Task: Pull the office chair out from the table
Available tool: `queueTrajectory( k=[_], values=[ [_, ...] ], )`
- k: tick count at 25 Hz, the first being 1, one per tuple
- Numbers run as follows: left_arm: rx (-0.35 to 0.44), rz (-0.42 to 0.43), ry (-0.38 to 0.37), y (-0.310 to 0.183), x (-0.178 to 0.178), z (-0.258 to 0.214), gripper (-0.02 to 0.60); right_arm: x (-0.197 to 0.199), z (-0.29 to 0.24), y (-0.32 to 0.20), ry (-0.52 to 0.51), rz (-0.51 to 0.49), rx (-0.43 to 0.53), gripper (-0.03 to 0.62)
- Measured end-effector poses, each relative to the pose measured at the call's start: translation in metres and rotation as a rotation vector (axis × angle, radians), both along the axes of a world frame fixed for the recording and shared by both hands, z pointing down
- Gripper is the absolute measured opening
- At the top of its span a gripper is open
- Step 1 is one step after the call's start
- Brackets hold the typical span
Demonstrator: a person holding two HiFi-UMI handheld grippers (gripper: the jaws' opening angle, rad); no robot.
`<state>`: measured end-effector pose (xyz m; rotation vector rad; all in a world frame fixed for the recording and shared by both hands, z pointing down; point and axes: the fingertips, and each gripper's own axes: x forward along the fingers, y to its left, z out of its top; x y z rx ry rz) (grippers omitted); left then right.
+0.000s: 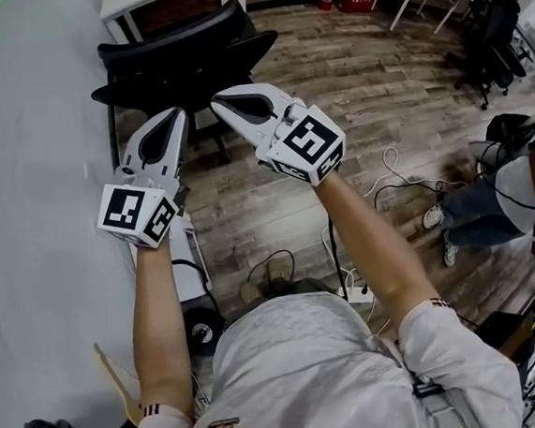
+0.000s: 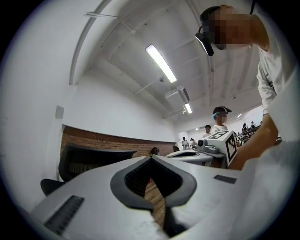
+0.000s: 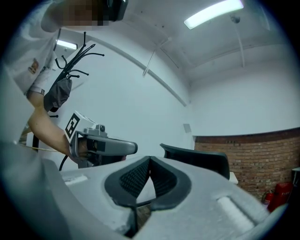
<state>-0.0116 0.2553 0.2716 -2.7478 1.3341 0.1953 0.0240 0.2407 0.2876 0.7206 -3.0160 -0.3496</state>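
Left gripper (image 1: 176,115) and right gripper (image 1: 220,98) are hovering by the office chair (image 1: 187,61).
Both are holding nothing, jaws together, seemingly just short of its backrest.

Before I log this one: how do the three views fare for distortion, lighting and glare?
Head view: fisheye bows the wooden floor, light even, office chair sharp. Left gripper view: dark round vignette, ceiling lamp bright without flare. Right gripper view: same vignette, light strip blown white at the top edge.
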Motion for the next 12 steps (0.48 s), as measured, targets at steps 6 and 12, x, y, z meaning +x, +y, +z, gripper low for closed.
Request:
queueTrajectory(
  k=[6,12],
  values=[
    [-0.003,0.015,-0.006,0.009,0.004,0.002,0.000,-0.010,0.004,0.019,-0.059,-0.011,-0.025,0.002],
    [0.000,0.022,-0.018,0.017,0.008,-0.001,0.000,-0.007,-0.001,0.025,-0.085,-0.002,-0.030,0.002]
  ],
)
